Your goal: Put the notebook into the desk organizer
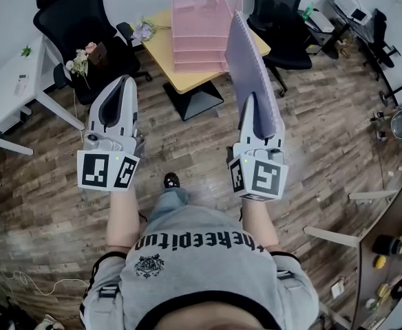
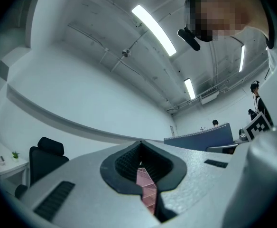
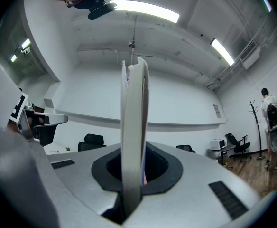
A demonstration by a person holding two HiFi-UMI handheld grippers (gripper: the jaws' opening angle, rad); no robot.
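Note:
In the head view my right gripper [image 1: 255, 105] is shut on the lower edge of a lavender spiral notebook [image 1: 250, 60], which stands on edge and reaches up over the table. The right gripper view shows the notebook [image 3: 133, 122] as a thin pale slab clamped between the jaws of the right gripper [image 3: 134, 151]. A pink tiered desk organizer [image 1: 199, 29] stands on the small wooden table [image 1: 165, 53] ahead. My left gripper [image 1: 126, 81] is held beside it at the left, shut and holding nothing. Through the narrow slit between the left gripper [image 2: 139, 144] jaws a strip of the pink organizer [image 2: 147, 189] shows.
Black office chairs stand left [image 1: 80, 16] and right [image 1: 280, 23] of the table. A white desk [image 1: 15, 81] and a bunch of flowers [image 1: 80, 59] are at the left. A wooden shelf unit [image 1: 383, 232] is at the right. The floor is wood planks.

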